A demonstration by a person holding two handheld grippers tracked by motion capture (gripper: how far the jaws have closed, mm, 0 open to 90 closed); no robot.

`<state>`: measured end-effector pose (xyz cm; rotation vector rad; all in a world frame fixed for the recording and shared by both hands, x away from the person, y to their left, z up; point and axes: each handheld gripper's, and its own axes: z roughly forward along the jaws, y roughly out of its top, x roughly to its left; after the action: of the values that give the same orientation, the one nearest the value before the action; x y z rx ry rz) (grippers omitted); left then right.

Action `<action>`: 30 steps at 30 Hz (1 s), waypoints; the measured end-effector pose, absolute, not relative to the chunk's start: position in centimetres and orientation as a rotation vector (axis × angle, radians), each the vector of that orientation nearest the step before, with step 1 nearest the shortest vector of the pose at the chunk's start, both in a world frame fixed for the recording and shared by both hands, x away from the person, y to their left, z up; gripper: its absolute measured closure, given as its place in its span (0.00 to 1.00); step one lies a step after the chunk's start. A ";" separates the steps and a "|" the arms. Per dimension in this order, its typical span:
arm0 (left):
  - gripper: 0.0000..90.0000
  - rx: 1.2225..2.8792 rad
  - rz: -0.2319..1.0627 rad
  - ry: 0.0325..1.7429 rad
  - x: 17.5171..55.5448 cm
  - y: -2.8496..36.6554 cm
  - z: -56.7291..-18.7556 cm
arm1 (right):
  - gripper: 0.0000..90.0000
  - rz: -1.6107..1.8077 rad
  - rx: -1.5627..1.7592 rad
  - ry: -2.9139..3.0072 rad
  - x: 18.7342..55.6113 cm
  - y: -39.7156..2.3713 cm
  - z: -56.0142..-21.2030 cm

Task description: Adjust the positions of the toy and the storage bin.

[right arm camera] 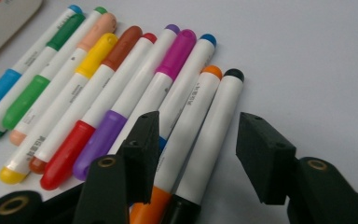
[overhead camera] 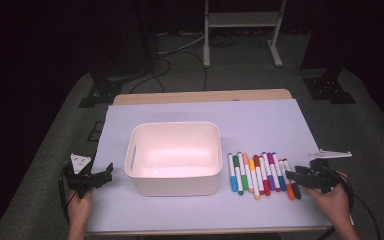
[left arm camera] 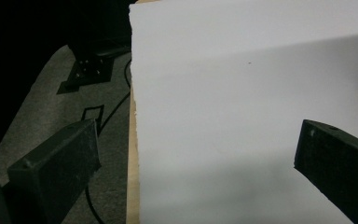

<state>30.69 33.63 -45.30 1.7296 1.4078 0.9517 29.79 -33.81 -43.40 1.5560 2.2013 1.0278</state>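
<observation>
Reaching in from the near edge of the table, the person's right hand [overhead camera: 332,202] carries the right gripper [overhead camera: 291,176] at the right end of a row of marker pens. In the right gripper view its two black jaws stand apart astride the black marker [right arm camera: 208,140] and the orange marker [right arm camera: 182,144]; both pens lie flat between the jaws, and no pad presses on either. The left jaw sits over the blue-capped marker [right arm camera: 186,79] just beside the orange one.

Across the table at the same nearness, the left hand [overhead camera: 78,210] holds the left gripper [overhead camera: 106,172] over the left edge of the pale sheet [overhead camera: 260,120] that covers the table top. In the left gripper view its jaws are spread wide with nothing between them; one jaw hangs past the table edge above the carpet, the other above the sheet.

A little farther in, the row of markers [overhead camera: 260,172] lies on the sheet, the pens side by side and touching, running away from the person. From left to right in the high view come blue, green, peach, yellow, brown, red, purple, magenta, blue, orange and black.

Just left of the row stands a white plastic bin [overhead camera: 172,175] with a slot handle in its left wall, between the two grippers; its inside looks bare.

Beyond the sheet, a strip of the wooden table top [overhead camera: 200,96] shows at the far edge. Farther still, on the dark carpet, lie cables [overhead camera: 180,47] and the feet of a white metal stand [overhead camera: 242,20].
</observation>
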 end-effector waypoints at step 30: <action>0.00 1.727 0.950 1.401 30.6 33.7 -45.3 | 0.84 0.699 1.565 2.192 30.6 -32.7 -44.0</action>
<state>30.62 33.70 -45.26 1.7273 1.4012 0.9497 30.61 -32.70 -43.96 1.5654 2.1916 0.6990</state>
